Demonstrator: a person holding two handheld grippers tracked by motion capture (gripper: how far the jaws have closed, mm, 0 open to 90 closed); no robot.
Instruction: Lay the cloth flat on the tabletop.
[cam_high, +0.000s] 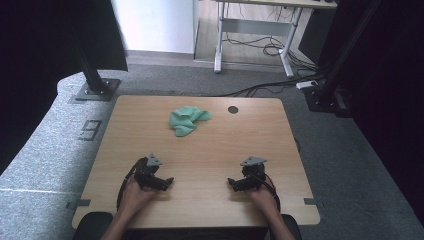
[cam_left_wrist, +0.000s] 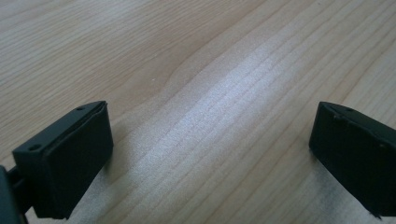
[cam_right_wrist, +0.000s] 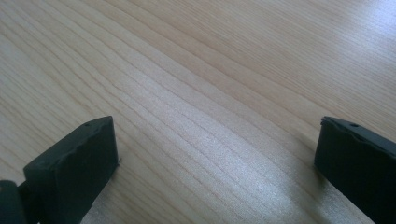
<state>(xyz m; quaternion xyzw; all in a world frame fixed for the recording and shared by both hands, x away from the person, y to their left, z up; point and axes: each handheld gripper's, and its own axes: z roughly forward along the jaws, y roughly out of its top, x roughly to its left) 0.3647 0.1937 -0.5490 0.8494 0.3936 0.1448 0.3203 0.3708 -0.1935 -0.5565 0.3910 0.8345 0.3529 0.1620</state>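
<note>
**Both grippers rest open on the table, cloth lying well ahead**

At the left of the high view, the person's left hand (cam_high: 134, 192) holds the black two-jaw left gripper (cam_high: 167, 182) low over the near part of the pale wooden table (cam_high: 210, 150), pointing inward toward the middle. In the left gripper view its jaws stand wide apart with bare wood grain between them, grasping nothing.

Farther back, near the middle of the table and slightly left, lies the crumpled mint-green cloth (cam_high: 186, 120), well apart from both grippers. Just to its right, near the far edge, is a small dark round hole (cam_high: 233, 109) in the tabletop.

At the right, the person's right hand (cam_high: 260, 197) holds the black two-jaw right gripper (cam_high: 233, 183), pointing inward toward the left one. Its jaws are likewise spread wide over bare wood, empty.
</note>
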